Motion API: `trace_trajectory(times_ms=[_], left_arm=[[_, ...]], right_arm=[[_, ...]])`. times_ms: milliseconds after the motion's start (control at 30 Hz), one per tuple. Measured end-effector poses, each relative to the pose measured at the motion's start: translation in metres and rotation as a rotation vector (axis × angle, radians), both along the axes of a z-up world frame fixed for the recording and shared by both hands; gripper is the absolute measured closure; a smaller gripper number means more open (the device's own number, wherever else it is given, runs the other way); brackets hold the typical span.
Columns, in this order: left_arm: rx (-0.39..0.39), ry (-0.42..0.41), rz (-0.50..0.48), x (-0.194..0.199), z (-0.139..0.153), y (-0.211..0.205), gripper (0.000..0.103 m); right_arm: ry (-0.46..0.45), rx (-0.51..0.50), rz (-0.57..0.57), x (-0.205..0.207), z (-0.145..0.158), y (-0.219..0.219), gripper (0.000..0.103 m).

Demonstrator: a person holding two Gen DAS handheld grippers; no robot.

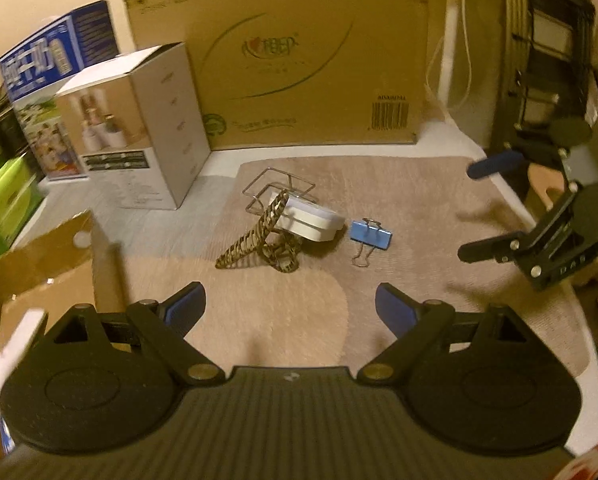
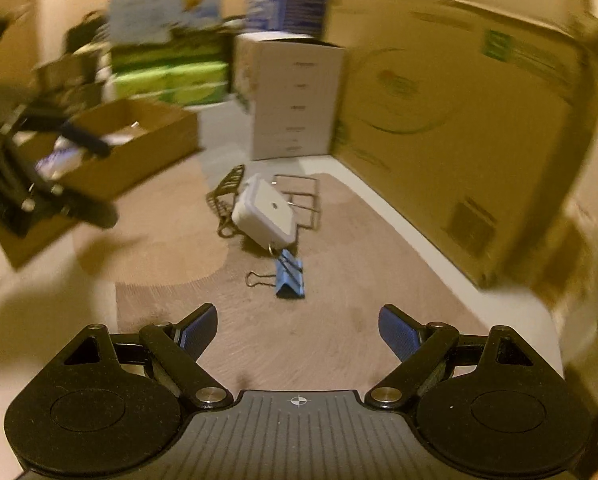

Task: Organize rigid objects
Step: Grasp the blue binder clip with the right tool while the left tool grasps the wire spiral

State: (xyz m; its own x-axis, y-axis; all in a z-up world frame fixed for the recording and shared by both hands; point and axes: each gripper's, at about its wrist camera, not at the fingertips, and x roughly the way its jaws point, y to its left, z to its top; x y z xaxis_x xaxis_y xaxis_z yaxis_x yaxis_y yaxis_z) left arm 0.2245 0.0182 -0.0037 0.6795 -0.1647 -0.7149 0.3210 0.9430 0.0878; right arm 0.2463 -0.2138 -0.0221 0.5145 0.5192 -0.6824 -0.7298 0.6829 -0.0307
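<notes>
On a beige mat lies a small heap: a white square device leaning on a woven rattan piece and a wire frame. A blue binder clip lies just beside the device. My left gripper hovers open, short of the heap, nothing between its fingers. My right gripper is open too and empty, with the clip straight ahead. Each gripper shows in the other's view: right gripper, left gripper.
A large cardboard carton walls off the back. A white product box stands beside it, with blue and green boxes behind. An open cardboard box sits left of the mat. A dark rack stands at the right.
</notes>
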Motion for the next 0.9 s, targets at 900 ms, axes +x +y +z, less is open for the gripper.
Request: trace_trajectory(times_ms=[900], left_arm=[[0.256, 0.106, -0.476, 0.107, -0.036, 0.011, 0.030]], right_arm=[[-0.060, -0.391, 0.690, 0.086, -0.051, 0.071, 0.048]])
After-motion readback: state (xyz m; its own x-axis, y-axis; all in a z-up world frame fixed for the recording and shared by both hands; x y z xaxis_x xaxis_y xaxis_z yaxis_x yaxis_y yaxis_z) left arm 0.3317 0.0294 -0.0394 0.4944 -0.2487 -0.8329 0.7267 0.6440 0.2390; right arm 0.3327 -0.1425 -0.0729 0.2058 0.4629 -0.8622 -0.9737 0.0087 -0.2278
